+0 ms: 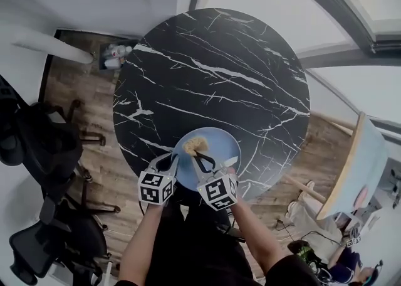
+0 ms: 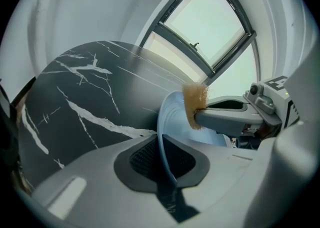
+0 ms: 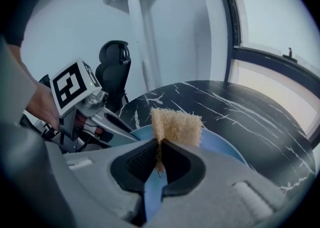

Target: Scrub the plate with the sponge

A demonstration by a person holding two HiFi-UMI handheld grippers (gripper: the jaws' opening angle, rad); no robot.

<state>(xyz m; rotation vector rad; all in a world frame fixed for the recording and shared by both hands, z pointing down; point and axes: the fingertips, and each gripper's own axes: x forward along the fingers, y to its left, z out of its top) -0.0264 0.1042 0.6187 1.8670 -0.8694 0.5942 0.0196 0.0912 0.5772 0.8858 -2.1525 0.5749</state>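
Note:
A light blue plate point(image 1: 217, 143) lies at the near edge of the round black marble table point(image 1: 213, 65). My left gripper point(image 1: 171, 157) is shut on the plate's left rim; in the left gripper view the rim point(image 2: 169, 117) runs edge-on between the pads. My right gripper point(image 1: 198, 155) is shut on a tan sponge point(image 1: 195, 145), which it holds against the plate's face. In the right gripper view the sponge point(image 3: 177, 126) sticks up from between the jaws, with the plate point(image 3: 222, 146) behind it. The left gripper view shows the sponge point(image 2: 194, 99) on the end of the right gripper's fingers point(image 2: 230, 114).
Black office chairs point(image 1: 44, 147) stand on the wooden floor to the left. A small box with bottles point(image 1: 116, 56) sits by the table's far left edge. A wood-edged panel point(image 1: 357, 172) stands on the right. Windows run behind the table.

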